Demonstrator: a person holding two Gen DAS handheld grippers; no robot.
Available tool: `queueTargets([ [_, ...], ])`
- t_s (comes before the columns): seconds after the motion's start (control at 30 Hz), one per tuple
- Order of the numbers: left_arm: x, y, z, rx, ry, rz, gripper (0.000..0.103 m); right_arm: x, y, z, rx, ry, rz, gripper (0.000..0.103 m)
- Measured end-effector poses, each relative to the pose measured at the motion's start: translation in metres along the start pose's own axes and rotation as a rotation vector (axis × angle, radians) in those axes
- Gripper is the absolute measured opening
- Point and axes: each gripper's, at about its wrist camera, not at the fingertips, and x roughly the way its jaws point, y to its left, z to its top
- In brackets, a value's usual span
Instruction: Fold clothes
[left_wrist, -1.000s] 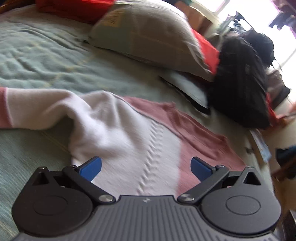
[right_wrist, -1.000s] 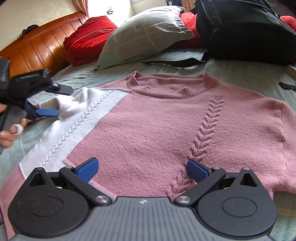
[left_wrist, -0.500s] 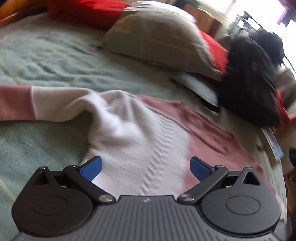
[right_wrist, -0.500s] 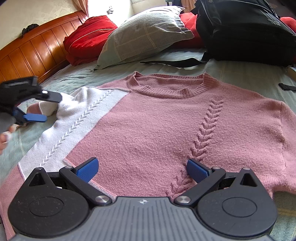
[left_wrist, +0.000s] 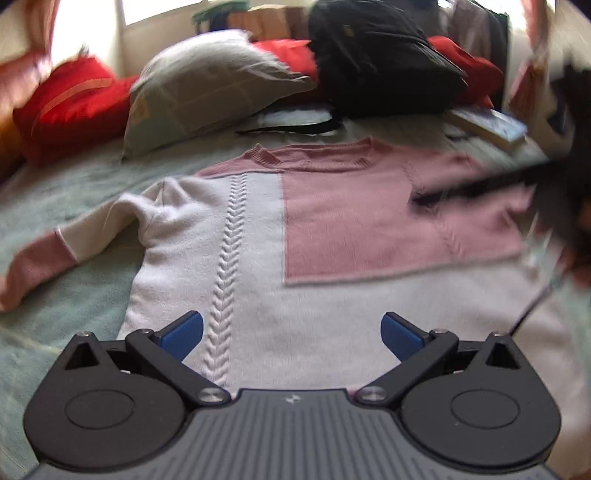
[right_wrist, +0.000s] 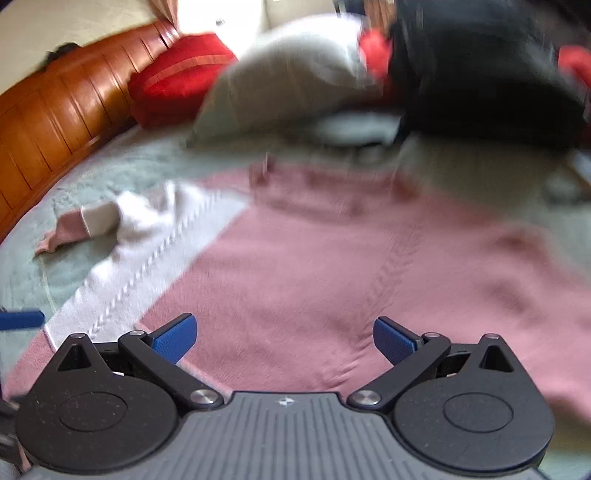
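The sweater (left_wrist: 295, 236) lies flat mid-bed (left_wrist: 74, 295); behind it, at the headboard (right_wrist: 55, 122) edge, sit pillows (left_wrist: 207, 96) and a backpack (left_wrist: 380, 62).

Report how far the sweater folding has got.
Done: the sweater lies spread face up on the bed, with its white and pink sleeve stretched out to the side. In hand: nothing; the left gripper and the right gripper are both open above the sweater's lower part. Left: every fold, since neither the sleeve nor the body is turned in.
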Motion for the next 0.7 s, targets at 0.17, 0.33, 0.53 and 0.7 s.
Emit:
queueTargets([
  [0.17,0.009,-0.022,-0.025,0.047,0.026,-0.055,0.102,-0.029,-0.012,-0.019,-0.259,-0.148,-0.003,0.103],
  [0.33,0.011,-0.033,-0.048,0.031,0.026,-0.093,0.102,0.007,-0.036,-0.053,-0.285,0.052,0.010,0.103],
  [0.53,0.004,-0.028,-0.055,0.024,0.007,-0.113,0.102,-0.014,-0.061,-0.070,-0.246,0.046,0.001,0.103],
  [0.7,-0.004,-0.026,-0.050,0.020,0.006,-0.098,0.102,-0.040,-0.040,-0.065,-0.259,0.033,-0.009,0.103],
])
